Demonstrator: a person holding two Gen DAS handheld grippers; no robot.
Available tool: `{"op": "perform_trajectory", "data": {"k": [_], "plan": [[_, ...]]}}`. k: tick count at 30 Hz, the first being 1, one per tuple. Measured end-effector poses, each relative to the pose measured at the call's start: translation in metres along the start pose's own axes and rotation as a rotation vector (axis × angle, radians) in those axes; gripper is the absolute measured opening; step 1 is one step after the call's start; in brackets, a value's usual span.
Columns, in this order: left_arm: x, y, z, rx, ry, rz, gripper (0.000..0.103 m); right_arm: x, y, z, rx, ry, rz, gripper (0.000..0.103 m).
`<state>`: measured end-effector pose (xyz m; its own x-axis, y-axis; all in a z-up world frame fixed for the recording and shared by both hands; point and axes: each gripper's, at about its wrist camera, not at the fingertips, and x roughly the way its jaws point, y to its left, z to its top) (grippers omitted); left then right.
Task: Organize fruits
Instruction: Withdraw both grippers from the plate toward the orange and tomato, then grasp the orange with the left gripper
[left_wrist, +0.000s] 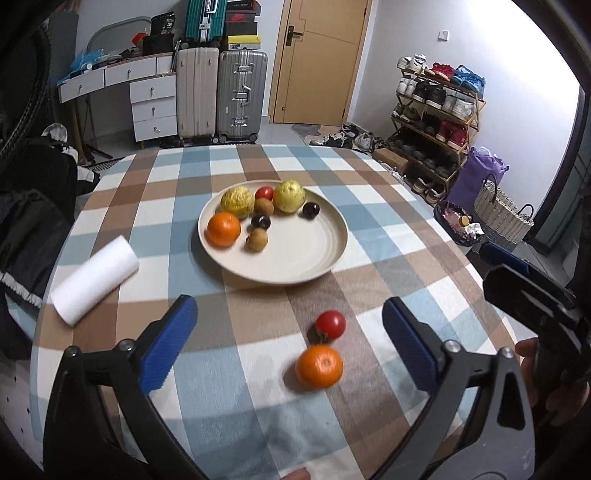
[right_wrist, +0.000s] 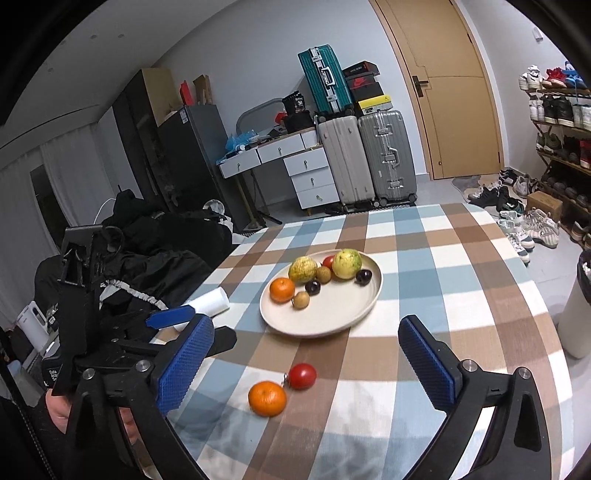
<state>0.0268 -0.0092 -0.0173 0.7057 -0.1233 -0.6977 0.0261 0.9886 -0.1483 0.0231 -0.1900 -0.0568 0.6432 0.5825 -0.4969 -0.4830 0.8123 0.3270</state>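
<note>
1. Two fruits sit loose on the checked bench (left_wrist: 110, 192): an orange (left_wrist: 319, 366) near the front edge and a red tomato (left_wrist: 331, 324) just behind it, the two almost touching. The cream plate (left_wrist: 295, 266) lies further back and already carries most of the fruit, including a second orange (left_wrist: 223, 229).

2. The left gripper (left_wrist: 288, 347) hangs above the bench with its blue fingers (left_wrist: 168, 347) spread wide and nothing between them. The loose orange lies roughly between them, nearer the right-hand one.

3. The right gripper (right_wrist: 306, 363) hovers beside it, fingers (right_wrist: 186, 363) also wide apart and empty, with the tomato (right_wrist: 302, 376) and orange (right_wrist: 267, 398) in the gap.

4. My read: the step in hand is picking one loose fruit to join the rest on the plate.

5. To do it well, commit one gripper only, since both crowd the same spot.

6. Centre the orange between the pads before lowering, and come down clear of the tomato so it is not nudged into a roll.

7. Close gently at the fruit's widest part; round skin slips from a high pinch.

8. The tomato probably bruises easily, so squeeze it lightly.

9. Set each fruit in the bare front half of the plate.
</note>
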Motion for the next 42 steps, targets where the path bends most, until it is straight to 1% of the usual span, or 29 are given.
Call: {"op": "perform_trajectory", "data": {"k": [5,14,23,31,32,34,35,37,38,40,41,42], "plan": [[0.007,-0.001,-0.018,0.007,0.041,0.004,0.101,-0.001,-0.003,-0.018,0.023,0.02,-0.017,0.103],[0.036,0.002,-0.046,0.002,0.138,0.0,0.101,0.011,-0.014,-0.051,0.059,0.09,-0.043,0.103],[0.057,0.002,-0.052,0.017,0.18,-0.017,0.101,0.024,-0.029,-0.071,0.108,0.153,-0.069,0.103],[0.071,0.002,-0.048,0.009,0.193,-0.09,0.1,0.026,-0.038,-0.072,0.124,0.16,-0.09,0.103],[0.072,0.001,-0.048,0.011,0.193,-0.096,0.099,0.027,-0.039,-0.072,0.126,0.162,-0.09,0.103],[0.074,0.0,-0.047,0.012,0.2,-0.123,0.089,0.028,-0.041,-0.072,0.126,0.166,-0.094,0.103],[0.075,0.0,-0.047,0.012,0.205,-0.132,0.086,0.029,-0.041,-0.072,0.127,0.168,-0.095,0.103],[0.077,0.0,-0.048,0.014,0.217,-0.149,0.072,0.032,-0.043,-0.071,0.13,0.17,-0.095,0.103],[0.079,0.0,-0.048,0.015,0.224,-0.158,0.069,0.033,-0.043,-0.071,0.132,0.171,-0.095,0.103],[0.08,0.0,-0.049,0.015,0.233,-0.175,0.055,0.033,-0.043,-0.071,0.13,0.171,-0.096,0.103],[0.082,0.0,-0.048,0.015,0.238,-0.187,0.052,0.034,-0.044,-0.07,0.129,0.172,-0.097,0.103],[0.082,0.001,-0.049,0.013,0.242,-0.194,0.045,0.034,-0.043,-0.07,0.129,0.172,-0.095,0.103]]}}
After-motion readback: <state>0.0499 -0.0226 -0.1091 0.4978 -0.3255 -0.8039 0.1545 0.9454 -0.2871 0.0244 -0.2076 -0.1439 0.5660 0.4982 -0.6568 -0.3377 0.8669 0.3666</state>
